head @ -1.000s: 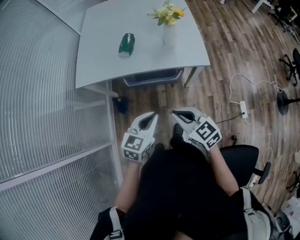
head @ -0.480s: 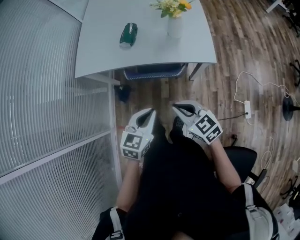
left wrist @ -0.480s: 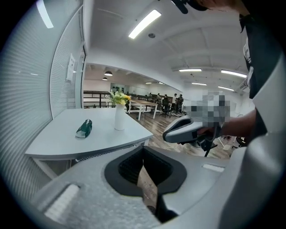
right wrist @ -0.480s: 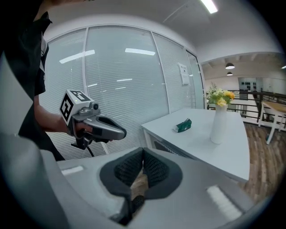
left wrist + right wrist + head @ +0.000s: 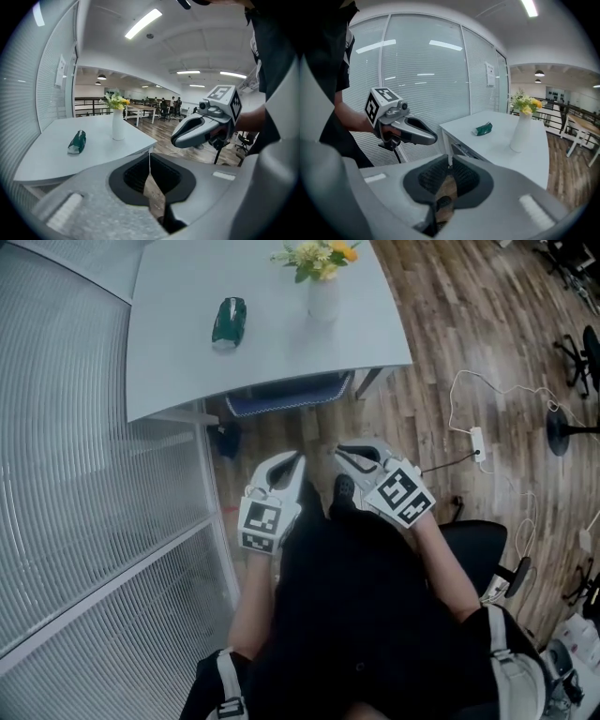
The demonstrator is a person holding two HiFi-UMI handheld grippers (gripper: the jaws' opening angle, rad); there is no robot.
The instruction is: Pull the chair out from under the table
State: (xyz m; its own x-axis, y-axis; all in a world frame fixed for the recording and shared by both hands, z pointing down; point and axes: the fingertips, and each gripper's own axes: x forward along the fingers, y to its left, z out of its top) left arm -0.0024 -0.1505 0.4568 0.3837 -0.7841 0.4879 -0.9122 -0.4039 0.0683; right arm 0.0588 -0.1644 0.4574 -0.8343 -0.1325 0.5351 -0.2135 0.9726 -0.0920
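The chair point(image 5: 286, 395) is tucked under the pale grey table point(image 5: 187, 357); only its dark blue mesh edge shows at the table's front, and it is visible below the tabletop in the right gripper view point(image 5: 461, 149). Both grippers hover side by side in the air short of it, touching nothing. My left gripper point(image 5: 298, 458) point(image 5: 150, 153) is shut and empty. My right gripper point(image 5: 340, 453) point(image 5: 449, 164) has just been opening; its jaws are parted by a narrow slit with nothing between them. Each gripper shows in the other's view: right point(image 5: 174, 140), left point(image 5: 435, 138).
A white vase of flowers point(image 5: 322, 296) and a green packet point(image 5: 228, 320) sit on the table. A glass partition with blinds point(image 5: 84, 484) runs along the left. A power strip with cables point(image 5: 476, 442) lies on the wood floor, and a black office chair point(image 5: 478, 554) stands at my right.
Both grippers have moved a little forward toward the table's front edge and the chair. They stay side by side, holding nothing.
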